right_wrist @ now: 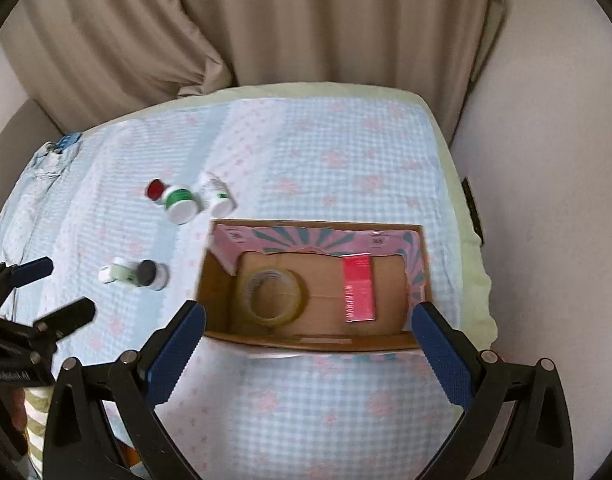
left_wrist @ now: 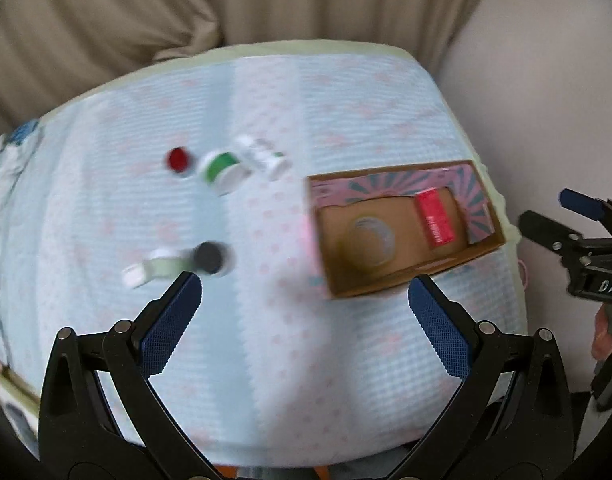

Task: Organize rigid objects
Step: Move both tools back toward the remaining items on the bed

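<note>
An open cardboard box sits on the blue checked cloth and holds a roll of clear tape and a red carton. Left of it lie a red-capped jar, a green-banded white jar, a white bottle, a black-lidded jar and a pale green tube. My left gripper is open and empty near the black-lidded jar. My right gripper is open and empty over the box's near edge.
Beige curtains hang behind the table. A pale wall is on the right. The cloth ends at the table's far and right edges. Crumpled fabric lies at the far left.
</note>
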### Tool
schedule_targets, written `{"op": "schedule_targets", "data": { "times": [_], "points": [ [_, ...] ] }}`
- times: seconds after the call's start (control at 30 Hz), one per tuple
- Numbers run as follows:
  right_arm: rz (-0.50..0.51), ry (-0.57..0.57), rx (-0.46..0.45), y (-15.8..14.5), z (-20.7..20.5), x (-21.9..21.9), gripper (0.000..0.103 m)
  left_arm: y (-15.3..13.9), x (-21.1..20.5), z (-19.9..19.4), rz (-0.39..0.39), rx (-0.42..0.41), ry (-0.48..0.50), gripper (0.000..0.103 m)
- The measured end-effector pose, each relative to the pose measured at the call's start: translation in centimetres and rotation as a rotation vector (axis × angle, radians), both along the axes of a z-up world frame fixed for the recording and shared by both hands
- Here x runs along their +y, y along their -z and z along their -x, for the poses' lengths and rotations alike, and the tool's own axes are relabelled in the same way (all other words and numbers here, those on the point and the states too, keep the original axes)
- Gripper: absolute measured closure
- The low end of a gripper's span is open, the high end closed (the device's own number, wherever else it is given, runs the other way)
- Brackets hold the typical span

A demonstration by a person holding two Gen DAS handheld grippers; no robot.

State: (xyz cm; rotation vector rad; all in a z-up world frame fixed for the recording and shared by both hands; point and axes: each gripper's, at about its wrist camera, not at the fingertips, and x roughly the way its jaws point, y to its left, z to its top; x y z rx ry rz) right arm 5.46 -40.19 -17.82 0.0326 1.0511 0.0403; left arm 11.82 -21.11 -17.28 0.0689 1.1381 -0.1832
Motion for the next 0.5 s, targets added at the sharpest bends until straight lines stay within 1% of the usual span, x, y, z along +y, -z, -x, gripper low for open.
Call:
{"op": "schedule_targets", "data": {
  "times": [0.1, 0.23, 0.37, 0.5],
  "points": [
    [-0.035, -0.021, -0.020, -0.9, 1.0, 2.5, 0.000, -1.1, 4.3, 1.6, -0.006, -0.020, -0.044, 0.000],
    [-0.083, -0.051, -0.029, -1.1, 1.9, 6.6, 0.000, -1.2, 10.2, 3.4, -0.016, -0.036, -0.080, 0.000],
    [-0.091, -0.069, -0.026, -0.8, 2.5, 11.0, 0.000, -0.7, 15.7, 4.4, -0.012, -0.033, -0.088, 0.000],
    [-0.104, -0.076, -0.022, -0.6, 2.9, 15.7, 0.000, -0.1, 20.7, 4.8, -0.005, -0.016, -0.065, 0.000]
  ]
}}
